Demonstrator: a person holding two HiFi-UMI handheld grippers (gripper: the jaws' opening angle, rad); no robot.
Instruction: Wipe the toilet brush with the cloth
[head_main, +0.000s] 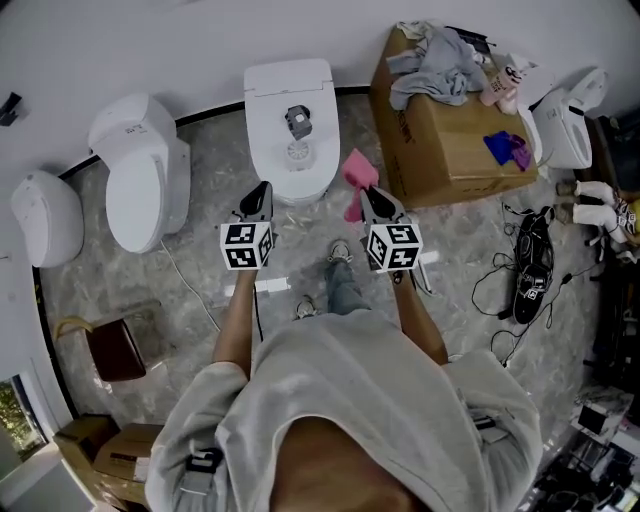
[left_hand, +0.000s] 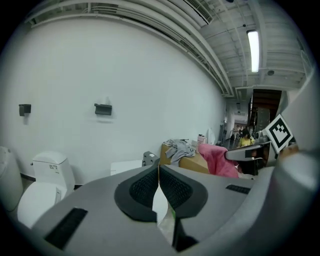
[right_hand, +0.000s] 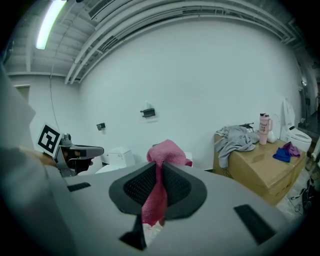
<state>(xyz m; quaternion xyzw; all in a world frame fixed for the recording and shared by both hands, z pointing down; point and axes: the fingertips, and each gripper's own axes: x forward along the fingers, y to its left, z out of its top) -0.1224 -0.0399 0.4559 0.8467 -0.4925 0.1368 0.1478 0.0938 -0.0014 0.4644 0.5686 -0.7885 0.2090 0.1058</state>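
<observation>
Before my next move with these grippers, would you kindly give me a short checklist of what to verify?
1. Cloth clamped in the right gripper: ok, the jaws are shut on it.
2. Enough cloth past the jaws to wipe with: ok, a bunch sticks out in front.
3. Left gripper ready to take the brush: not ok, its jaws are shut with nothing between them; open them first.
4. Brush found: cannot tell. A grey object sits on the middle toilet, but it is too small to identify.
5. Both grippers aimed at that toilet: ok in the head view.
</observation>
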